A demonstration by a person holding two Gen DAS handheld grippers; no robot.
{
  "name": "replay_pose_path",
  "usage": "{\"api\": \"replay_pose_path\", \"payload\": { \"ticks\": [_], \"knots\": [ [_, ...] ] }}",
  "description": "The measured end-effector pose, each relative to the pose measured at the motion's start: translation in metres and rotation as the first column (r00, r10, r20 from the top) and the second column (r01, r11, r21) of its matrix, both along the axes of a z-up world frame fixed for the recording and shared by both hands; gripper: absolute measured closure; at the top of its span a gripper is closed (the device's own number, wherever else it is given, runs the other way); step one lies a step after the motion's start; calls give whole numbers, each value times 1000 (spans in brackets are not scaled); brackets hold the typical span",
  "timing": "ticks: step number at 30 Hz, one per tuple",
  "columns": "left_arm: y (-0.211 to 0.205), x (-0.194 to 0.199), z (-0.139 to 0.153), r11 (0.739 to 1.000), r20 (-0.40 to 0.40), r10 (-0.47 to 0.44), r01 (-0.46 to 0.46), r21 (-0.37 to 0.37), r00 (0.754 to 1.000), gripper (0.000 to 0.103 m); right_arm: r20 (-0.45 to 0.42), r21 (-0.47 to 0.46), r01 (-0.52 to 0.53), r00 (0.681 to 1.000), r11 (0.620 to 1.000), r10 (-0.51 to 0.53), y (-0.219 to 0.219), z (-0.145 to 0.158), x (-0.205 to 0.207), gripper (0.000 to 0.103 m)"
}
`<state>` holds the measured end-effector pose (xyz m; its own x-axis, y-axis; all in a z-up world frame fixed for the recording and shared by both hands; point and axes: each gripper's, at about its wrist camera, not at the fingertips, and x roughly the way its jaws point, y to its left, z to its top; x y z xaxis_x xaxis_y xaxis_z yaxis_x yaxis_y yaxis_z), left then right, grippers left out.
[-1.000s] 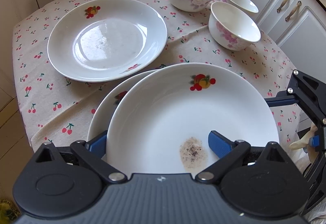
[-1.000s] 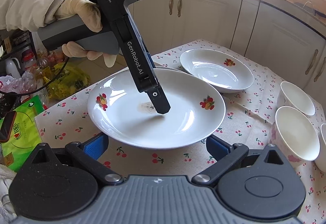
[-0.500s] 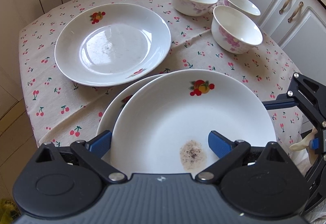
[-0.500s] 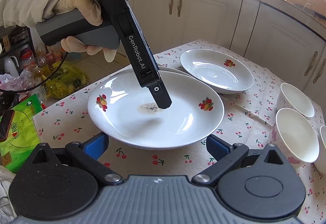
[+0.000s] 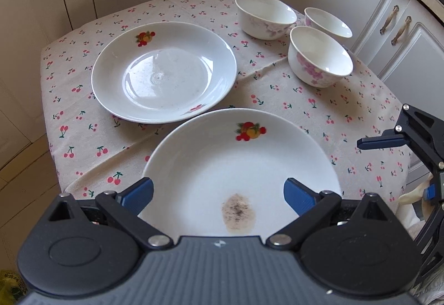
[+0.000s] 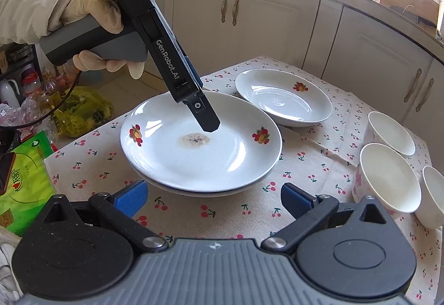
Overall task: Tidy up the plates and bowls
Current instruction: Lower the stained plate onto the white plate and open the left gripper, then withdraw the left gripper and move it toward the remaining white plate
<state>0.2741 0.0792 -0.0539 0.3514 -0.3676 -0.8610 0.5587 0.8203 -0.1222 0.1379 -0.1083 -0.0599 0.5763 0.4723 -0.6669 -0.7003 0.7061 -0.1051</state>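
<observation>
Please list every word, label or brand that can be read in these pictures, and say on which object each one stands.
"DAS": top of the left tool, white letters on its black body.
"Data Acquisition System": small print beside "DAS", just legible.
"GenRobot.AI": down the same tool's black neck.
Green packet off the table's left edge: a red printed character, too blurred to read.
Plates, bowls, tablecloth: pictures only, no text.

1. Stained plate (image 6: pixel 199 155), white with fruit motifs, stacked on a second plate (image 6: pixel 194 190).
2. Third plate (image 6: pixel 283 98), alone, just beyond the stack.
3. Three white floral bowls (image 5: pixel 320 61), upright, clustered nearby.
</observation>
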Motion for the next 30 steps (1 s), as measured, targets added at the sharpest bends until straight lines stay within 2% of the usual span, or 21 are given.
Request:
{"api": "replay_pose_path", "payload": {
  "ticks": [3, 9, 12, 15, 22, 27, 30],
  "knots": [
    [-1, -8, 6, 1000, 52, 3, -3, 1, 999, 4, 7, -2, 13, 1000, 1000, -13, -5, 3, -3, 0],
    [4, -32, 24, 997, 180, 45, -33, -66, 983, 3, 30, 16, 42, 999, 999, -43, -17, 13, -6, 0],
    [6, -43, 31, 994, 218, 70, -48, -102, 974, 3, 28, 32, 50, 998, 998, -51, -22, 18, -5, 0],
    [6, -50, 36, 993, 255, 84, -59, -105, 963, 3, 46, 31, 50, 998, 998, -51, -25, 24, -3, 0],
    [16, -53, 45, 980, 285, 166, -125, -154, 944, 2, 67, 64, 44, 997, 997, -48, -34, 36, 14, 0],
    [27, -42, 51, 961, 255, 228, -175, -213, 940, 1, 71, 81, 47, 996, 996, -53, -38, 41, 29, 0],
    [28, -34, 50, 957, 253, 251, -202, -207, 934, 1, 83, 87, 51, 995, 995, -58, -39, 43, 33, 0]
  ]
}}
